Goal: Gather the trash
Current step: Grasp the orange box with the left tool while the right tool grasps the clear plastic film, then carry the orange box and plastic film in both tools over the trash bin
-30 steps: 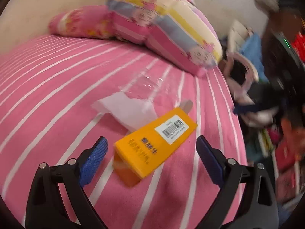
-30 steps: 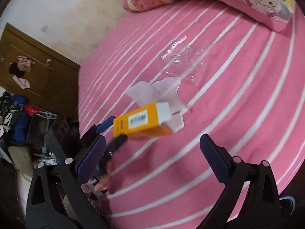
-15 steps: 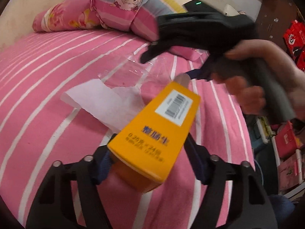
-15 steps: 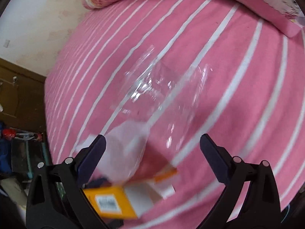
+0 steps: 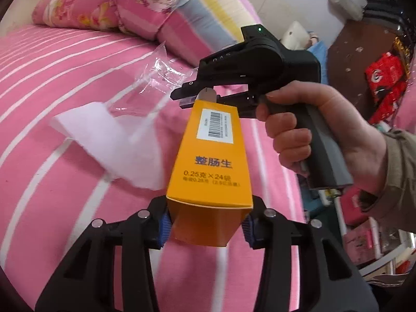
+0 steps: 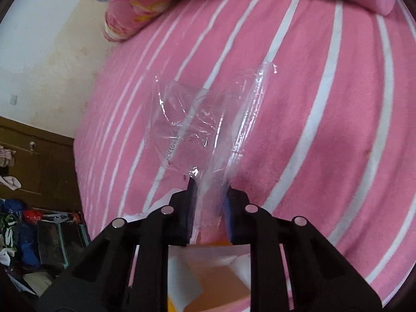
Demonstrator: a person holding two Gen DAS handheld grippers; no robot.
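The left gripper (image 5: 206,227) is closing, pads flanking a smooth orange cardboard box (image 5: 210,161) between them. The right gripper (image 6: 209,195), angled down and closing, pinches crinkled clear plastic film (image 6: 197,119) on the pink striped bedsheet (image 6: 325,130).

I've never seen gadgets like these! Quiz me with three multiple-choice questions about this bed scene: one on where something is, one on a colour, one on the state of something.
1. Where does the white paper lie?
A. On the striped bedsheet, beside the box
B. On the pillow
C. On the floor

2. What colour is the box with the barcode?
A. Green
B. Orange
C. Black

3. What is between the fingers of the right gripper?
A. Nothing
B. A pillow
C. The clear plastic wrapper

Answers: 1 A, the paper rests flat on the sheet next to the box. 2 B, its printed faces are orange. 3 C, the closing jaws have the wrapper's near edge between them.
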